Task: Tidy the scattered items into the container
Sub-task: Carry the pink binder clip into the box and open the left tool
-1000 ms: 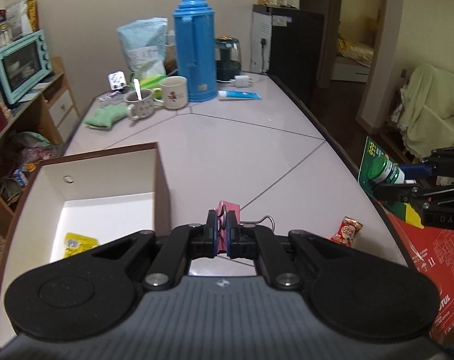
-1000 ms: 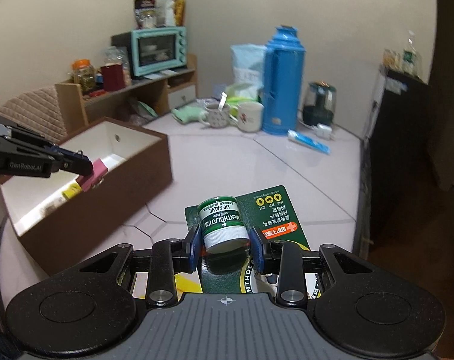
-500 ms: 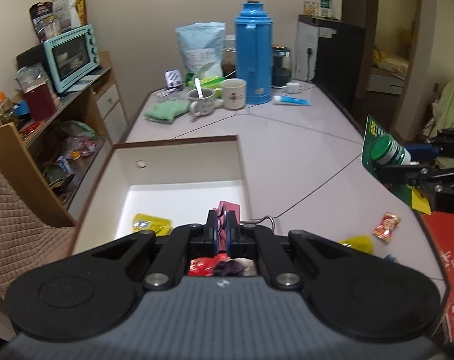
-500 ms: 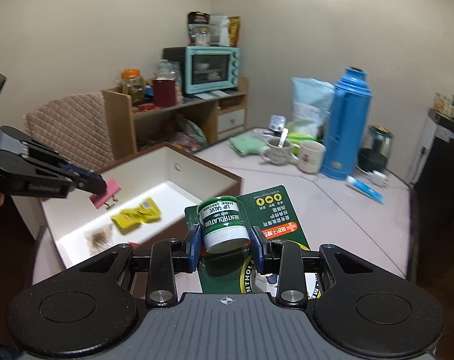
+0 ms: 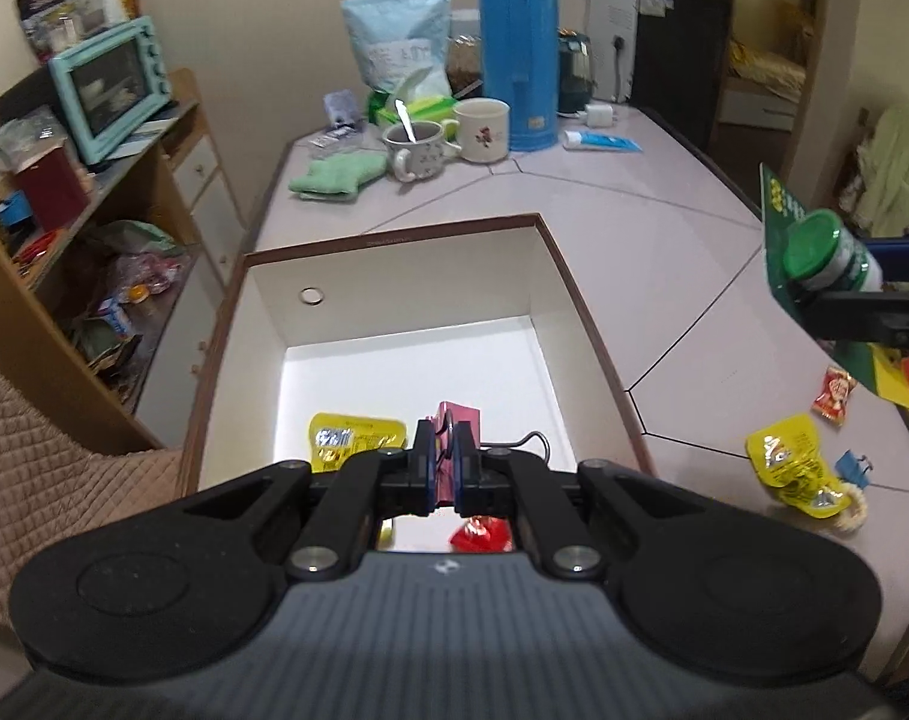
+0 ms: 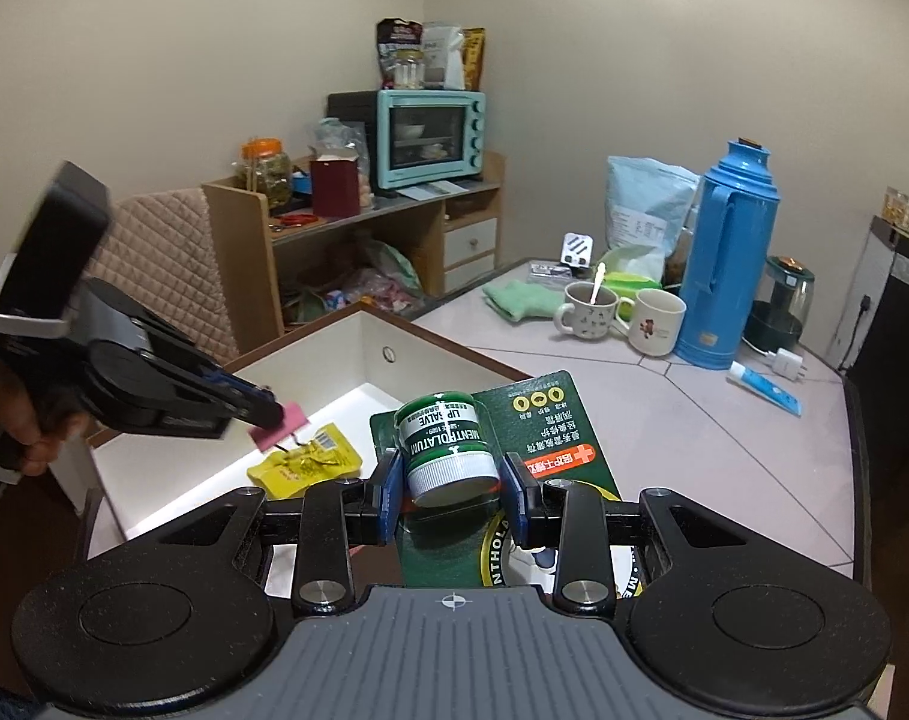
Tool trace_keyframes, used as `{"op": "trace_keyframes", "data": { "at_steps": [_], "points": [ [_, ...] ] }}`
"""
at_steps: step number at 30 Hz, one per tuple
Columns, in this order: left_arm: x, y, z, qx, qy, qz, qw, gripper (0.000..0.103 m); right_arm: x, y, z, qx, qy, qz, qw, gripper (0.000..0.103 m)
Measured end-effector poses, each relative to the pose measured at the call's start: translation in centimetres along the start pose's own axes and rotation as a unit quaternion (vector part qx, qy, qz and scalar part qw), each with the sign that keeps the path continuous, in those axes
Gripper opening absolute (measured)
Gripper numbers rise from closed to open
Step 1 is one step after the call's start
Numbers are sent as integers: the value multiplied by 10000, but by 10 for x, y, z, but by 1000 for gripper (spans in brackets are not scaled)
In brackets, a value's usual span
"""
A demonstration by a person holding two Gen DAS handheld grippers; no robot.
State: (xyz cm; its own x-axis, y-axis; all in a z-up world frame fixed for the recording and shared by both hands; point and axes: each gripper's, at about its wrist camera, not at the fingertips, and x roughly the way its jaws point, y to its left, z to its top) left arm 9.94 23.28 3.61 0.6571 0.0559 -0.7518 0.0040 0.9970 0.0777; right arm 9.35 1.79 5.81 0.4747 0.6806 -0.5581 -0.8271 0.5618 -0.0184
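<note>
My left gripper (image 5: 445, 456) is shut on a pink binder clip (image 5: 460, 420) and hangs over the open brown box (image 5: 580, 312) with white inner walls. The right wrist view shows that gripper (image 6: 271, 414) with the pink clip (image 6: 286, 425) above the box (image 6: 454, 354). A yellow packet (image 5: 349, 438) and a red wrapper (image 5: 481, 537) lie on the box floor. My right gripper (image 6: 451, 489) is shut on a green lip salve tin (image 6: 445, 444) mounted on a green card (image 6: 550, 420), held above the table to the right of the box (image 5: 826, 258).
On the table right of the box lie a yellow packet (image 5: 793, 462), a red candy (image 5: 835, 393) and a blue clip (image 5: 851, 468). Mugs (image 5: 481, 129), a blue thermos (image 5: 517, 42), a green cloth (image 5: 334, 177) and a tube (image 5: 601, 141) stand at the far end.
My left gripper has carried the pink clip leftwards from the table to above the box floor. The right gripper has swung left towards the box with the tin.
</note>
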Motion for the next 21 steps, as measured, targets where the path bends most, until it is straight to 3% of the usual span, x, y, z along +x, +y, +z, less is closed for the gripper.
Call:
{"op": "trace_keyframes", "data": {
  "at_steps": [9, 18, 21],
  "points": [
    [82, 7, 15, 426, 481, -520, 9966, 3, 18, 0, 7, 325, 204, -523, 9979, 33],
    [144, 12, 20, 600, 808, -789, 9918, 4, 35, -10, 6, 593, 500, -925, 9927, 33],
    [152, 13, 22, 617, 814, -845, 9912, 12, 40, -12, 7, 617, 574, -962, 9918, 33]
  ]
}}
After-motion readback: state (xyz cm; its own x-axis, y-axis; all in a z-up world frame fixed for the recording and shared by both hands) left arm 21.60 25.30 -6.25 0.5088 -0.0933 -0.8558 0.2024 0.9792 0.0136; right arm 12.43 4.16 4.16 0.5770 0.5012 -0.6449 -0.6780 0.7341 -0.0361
